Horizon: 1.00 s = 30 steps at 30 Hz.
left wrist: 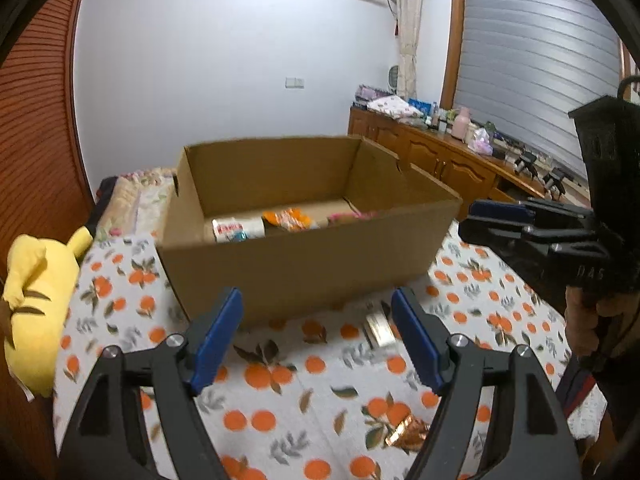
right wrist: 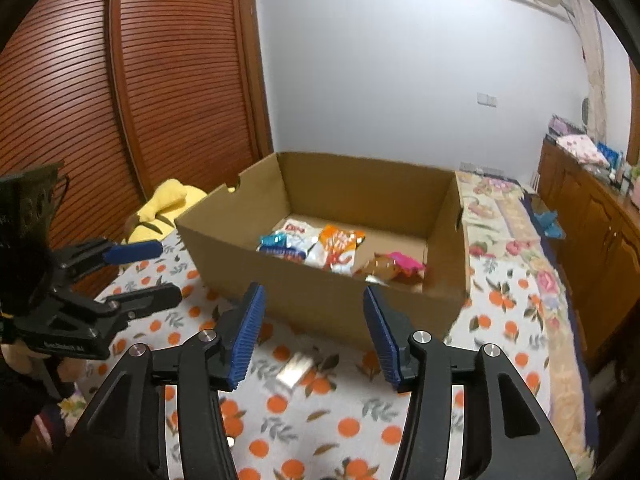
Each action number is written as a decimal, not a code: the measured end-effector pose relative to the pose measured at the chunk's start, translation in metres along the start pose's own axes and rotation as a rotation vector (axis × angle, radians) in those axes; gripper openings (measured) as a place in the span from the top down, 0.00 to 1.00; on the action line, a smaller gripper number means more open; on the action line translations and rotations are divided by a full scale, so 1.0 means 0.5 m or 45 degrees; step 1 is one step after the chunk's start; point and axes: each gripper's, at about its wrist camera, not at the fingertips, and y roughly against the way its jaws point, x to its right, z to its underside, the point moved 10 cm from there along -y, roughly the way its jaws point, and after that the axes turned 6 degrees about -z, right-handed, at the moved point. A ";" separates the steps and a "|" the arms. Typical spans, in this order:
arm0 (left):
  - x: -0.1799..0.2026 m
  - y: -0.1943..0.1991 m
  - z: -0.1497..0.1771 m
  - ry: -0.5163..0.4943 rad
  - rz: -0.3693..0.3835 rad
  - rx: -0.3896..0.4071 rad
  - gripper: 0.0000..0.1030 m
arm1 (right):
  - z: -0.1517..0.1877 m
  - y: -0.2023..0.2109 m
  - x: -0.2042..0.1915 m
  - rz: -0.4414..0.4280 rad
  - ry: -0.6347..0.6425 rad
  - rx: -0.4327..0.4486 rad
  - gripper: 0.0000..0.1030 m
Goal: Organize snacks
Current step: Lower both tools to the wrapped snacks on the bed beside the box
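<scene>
pale wall (left wrist: pixel 224 80); slatted wooden doors (right wrist: pixel 120 100)

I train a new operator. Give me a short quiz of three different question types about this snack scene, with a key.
1. True or false: the left gripper holds a snack.
2. Where does the silver packet lie? A) inside the cardboard box B) on the orange-print cloth in front of the box C) on the yellow plush
3. Fill in: the right gripper jaws stand ___.

Key: 1 false; 2 B; 3 open.
</scene>
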 end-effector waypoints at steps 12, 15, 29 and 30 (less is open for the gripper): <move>0.091 -0.007 0.133 0.008 0.099 -0.146 0.25 | 0.102 0.005 -0.007 -0.007 -0.042 -0.045 0.49; 0.107 -0.007 0.154 0.032 0.118 -0.168 0.25 | 0.125 -0.003 -0.013 -0.010 -0.051 -0.065 0.49; 0.165 -0.021 0.246 0.048 0.118 -0.308 0.28 | 0.173 0.012 -0.024 0.002 -0.069 -0.092 0.49; 0.169 -0.023 0.248 0.039 0.117 -0.312 0.30 | 0.175 0.011 -0.024 0.003 -0.071 -0.093 0.49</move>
